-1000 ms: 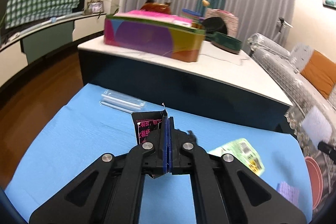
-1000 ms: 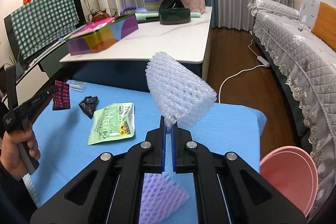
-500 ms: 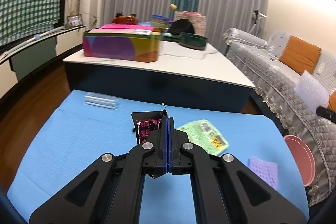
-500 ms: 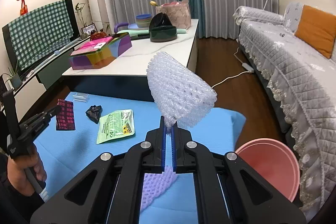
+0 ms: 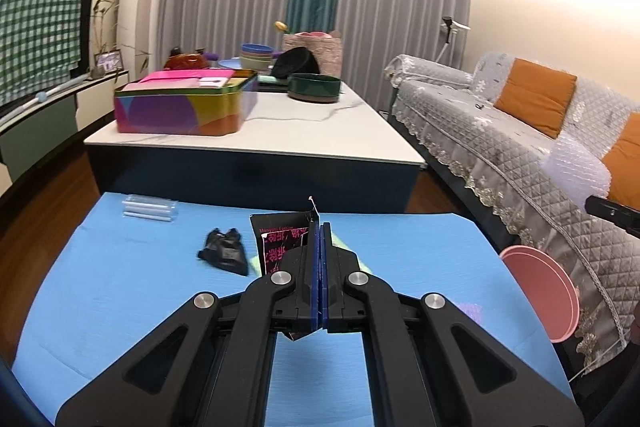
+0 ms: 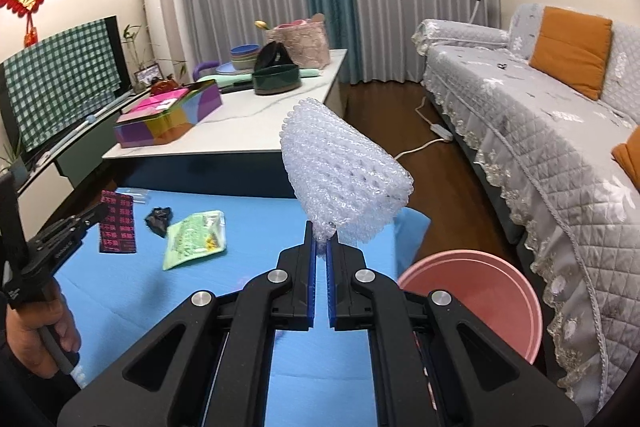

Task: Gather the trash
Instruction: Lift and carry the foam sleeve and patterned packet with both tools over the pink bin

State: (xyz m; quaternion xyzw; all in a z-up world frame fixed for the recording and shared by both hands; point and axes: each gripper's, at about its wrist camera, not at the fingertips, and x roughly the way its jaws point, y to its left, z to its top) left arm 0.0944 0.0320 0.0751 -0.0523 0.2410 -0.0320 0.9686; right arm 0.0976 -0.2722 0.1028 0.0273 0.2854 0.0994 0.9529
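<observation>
A: Progress on the trash, as far as visible?

B: Partway, by judgement; both tools are loaded, nothing can be seen inside the pink basin (image 6: 472, 291) beside the blue desk (image 6: 132, 291); its interior looks bare from the right wrist view, though part is hidden behind the tool.

A: Left on the desk?

B: A green packet (image 6: 196, 239) lying flat; a crumpled black scrap (image 6: 159, 219) just beside it; a clear plastic piece (image 5: 149, 207) near the far edge; a purplish mesh bit (image 5: 469, 309) partly hidden by the tool in the left wrist view; four pieces to collect, roughly.

A: Left hand-held gripper (image 5: 319, 227)?

B: Jaws pressed together, no gap to speak of; pinching a black wrapper with pink print (image 5: 280, 241) by one edge; the wrapper hangs clear above the desk, seen from the right view as well.

A: Right hand-held gripper (image 6: 320, 239)?

B: Jaws nearly together, a narrow slot between the blue pads; clamping the lower end of a white foam net sleeve (image 6: 340, 171), which stands up and leans right; the sleeve is in the air, above the desk edge near the basin; likely next to be dropped there.
</observation>
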